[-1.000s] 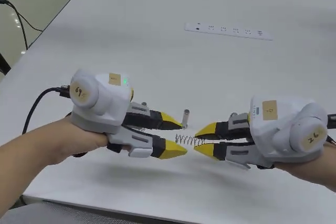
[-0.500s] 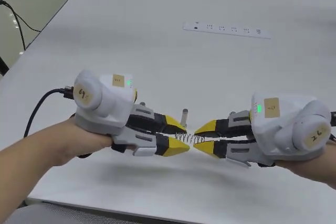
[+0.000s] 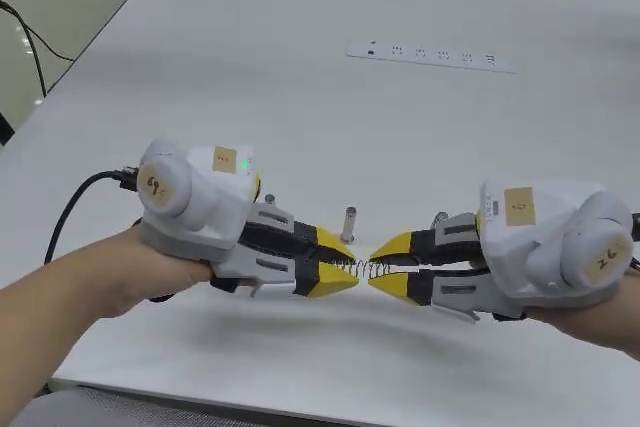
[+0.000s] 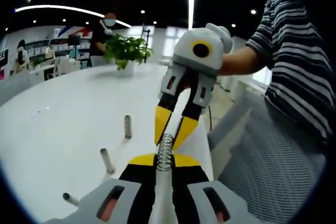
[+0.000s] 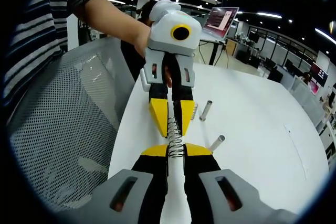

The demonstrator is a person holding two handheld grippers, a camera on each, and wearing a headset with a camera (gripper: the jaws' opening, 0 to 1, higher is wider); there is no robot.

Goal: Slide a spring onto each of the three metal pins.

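The spring [image 3: 364, 267] is now gripped at both ends. A second ago the left tongs [image 3: 338, 269] stood open with their yellow tips spread apart, and the spring stuck out bare from the right tongs [image 3: 390, 269] alone. Half a second ago the left tips were closing round it. Now the left tongs are closed down on the spring's free end. The two pairs of tips have come nearer to each other, so less of the coil shows between them. The right tongs pinch the other end as before, jaws nearly together with the wire between them.

The spring is a thin, silvery wire coil. It is straight and lies level in the air above the white worktop [image 3: 300, 97], at the lower middle of the head view. At the centre of the left gripper view it rises from between that view's own yellow tips into the V of the right tongs' tips above. The right gripper view shows the same from the other end.

Three short metal pins [image 4: 127, 127] stand on the worktop at the lower left of the left gripper view. In the head view the middle pin [image 3: 349, 222] stands upright just above the spring. A power strip [image 3: 430, 54] lies across the upper middle of that frame.
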